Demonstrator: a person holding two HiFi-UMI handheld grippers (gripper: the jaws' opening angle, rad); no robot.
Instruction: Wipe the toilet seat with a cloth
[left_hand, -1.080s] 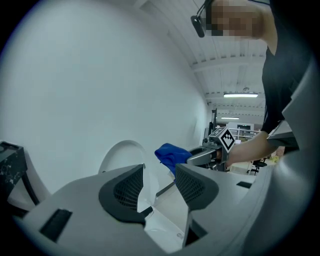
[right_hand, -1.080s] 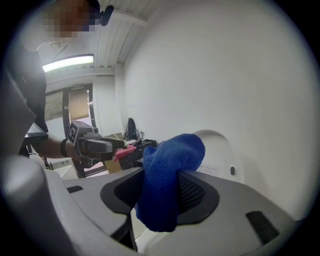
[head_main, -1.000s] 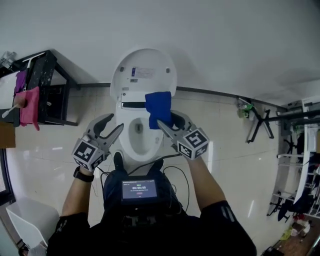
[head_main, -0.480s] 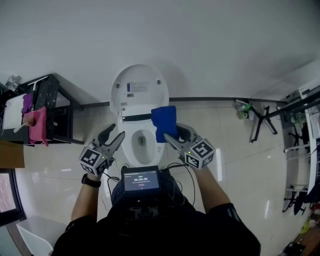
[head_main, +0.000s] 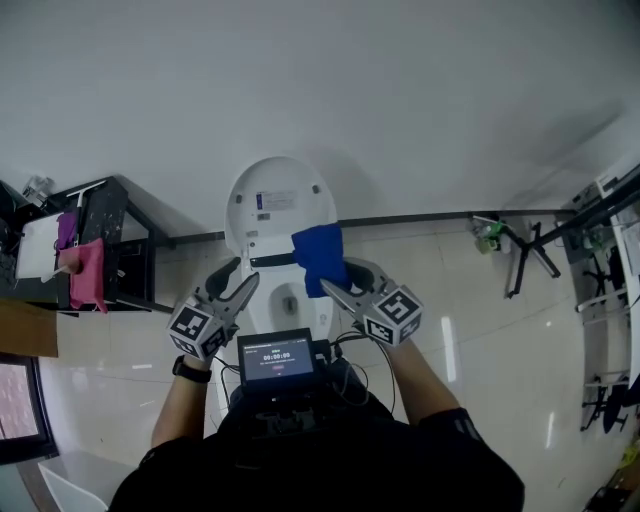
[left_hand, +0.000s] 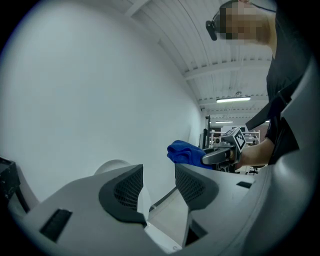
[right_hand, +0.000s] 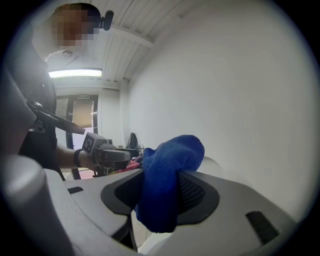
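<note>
A white toilet (head_main: 277, 215) stands against the wall with its lid raised; its seat (head_main: 268, 281) shows between my two grippers. My right gripper (head_main: 337, 277) is shut on a blue cloth (head_main: 319, 254) (right_hand: 167, 186), held up above the seat's right side. The cloth also shows in the left gripper view (left_hand: 186, 153), beyond the jaws. My left gripper (head_main: 232, 280) (left_hand: 156, 189) is open with nothing between its fingers, held over the seat's left side. The front of the bowl is hidden behind a chest-mounted screen (head_main: 275, 357).
A black rack (head_main: 110, 245) with pink and purple cloths (head_main: 86, 272) stands left of the toilet. A black folding stand (head_main: 525, 250) and metal shelving (head_main: 612, 300) are on the right. The pale tiled floor (head_main: 470, 330) runs up to the white wall.
The head camera has tilted up, so the toilet sits lower in view. Both grippers moved closer to the body, the right one still shut on the cloth.
</note>
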